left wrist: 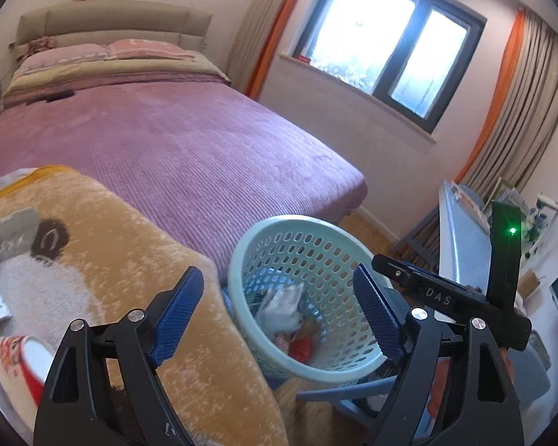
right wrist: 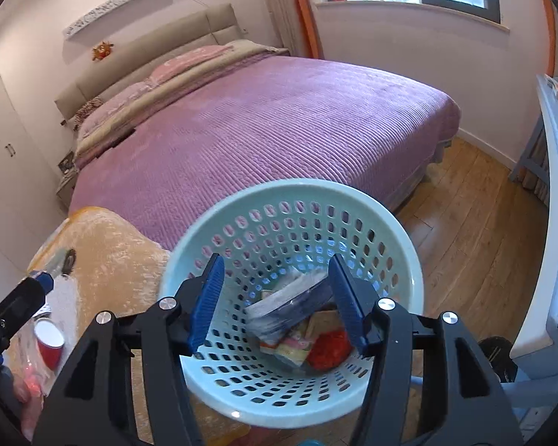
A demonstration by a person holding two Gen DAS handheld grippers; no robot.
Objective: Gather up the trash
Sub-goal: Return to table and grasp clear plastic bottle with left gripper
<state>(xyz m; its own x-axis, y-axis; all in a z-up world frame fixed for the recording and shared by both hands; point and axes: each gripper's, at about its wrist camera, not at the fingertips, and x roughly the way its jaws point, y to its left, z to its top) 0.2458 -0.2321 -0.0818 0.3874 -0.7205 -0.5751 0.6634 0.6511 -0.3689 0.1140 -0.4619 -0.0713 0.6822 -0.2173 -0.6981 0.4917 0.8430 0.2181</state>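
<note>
text: "DAS" | on: right gripper [left wrist: 441,295] body, white letters

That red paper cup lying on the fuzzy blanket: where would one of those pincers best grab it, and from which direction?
The red cup seems to lie tipped on the tan blanket, white mouth up toward the camera. I'd come from above with the left gripper, the nearer one, one finger inside the mouth and one outside, pinching the rim wall. Squeezing across the whole body would likely crush thin paper. Both grippers are open and empty now.
</note>
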